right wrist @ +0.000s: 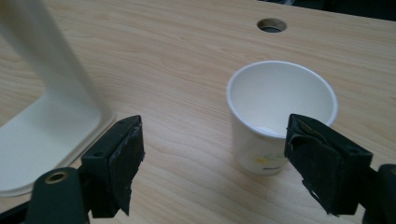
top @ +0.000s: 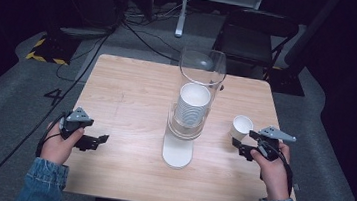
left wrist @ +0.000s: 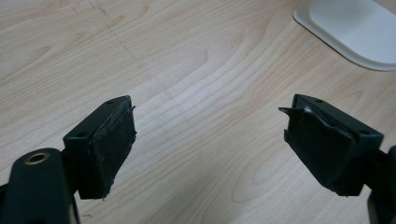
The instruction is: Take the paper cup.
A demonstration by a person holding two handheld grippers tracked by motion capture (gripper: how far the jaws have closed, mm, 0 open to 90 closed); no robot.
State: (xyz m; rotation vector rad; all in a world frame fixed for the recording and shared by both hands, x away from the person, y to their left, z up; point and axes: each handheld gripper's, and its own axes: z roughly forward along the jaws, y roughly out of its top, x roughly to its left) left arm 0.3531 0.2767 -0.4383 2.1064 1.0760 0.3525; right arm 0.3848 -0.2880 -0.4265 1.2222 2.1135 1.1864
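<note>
Centrally, cup dispenser (top: 190,117), both claws spread, right claw (right wrist: 212,163) facing paper cup (right wrist: 280,116).

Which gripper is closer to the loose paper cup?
Right. The right gripper sits open just beside the cup, while the left gripper is across the table, beyond the cup dispenser.

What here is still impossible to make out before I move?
- Cup stack count: ribs too small in the high view, lower part blurred behind the clear dispenser tube.
- Paper cup print: right gripper view, too blurred.
- Dispenser base: cut off by the left gripper view's edge.
</note>
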